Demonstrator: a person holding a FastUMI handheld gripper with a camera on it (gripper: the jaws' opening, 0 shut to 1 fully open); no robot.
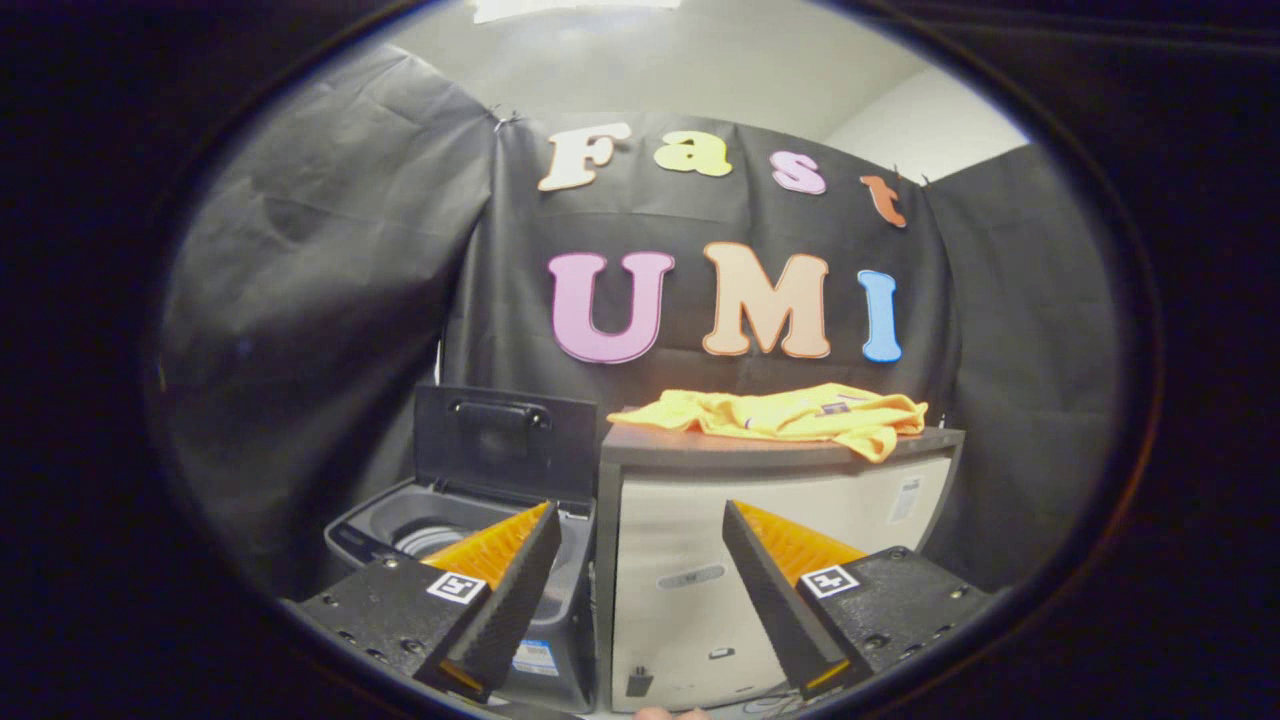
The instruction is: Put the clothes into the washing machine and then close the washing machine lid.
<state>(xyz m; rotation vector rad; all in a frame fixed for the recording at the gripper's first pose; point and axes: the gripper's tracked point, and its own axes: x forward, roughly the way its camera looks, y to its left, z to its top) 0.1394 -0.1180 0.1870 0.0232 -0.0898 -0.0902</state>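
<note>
- Fingers of your gripper (640, 560) stand spread wide, gripping nothing, well short of the work.
- Beyond them, crumpled yellow cloth garment (790, 412) lies on the dark-topped pale cabinet (780, 540).
- Expect it light, limp, likely to drape — pinch a raised fold near the middle, not a trailing hem.
- Grey top-loading washing machine (460, 520) stands just beside the cabinet, black lid (505, 440) upright.
</note>
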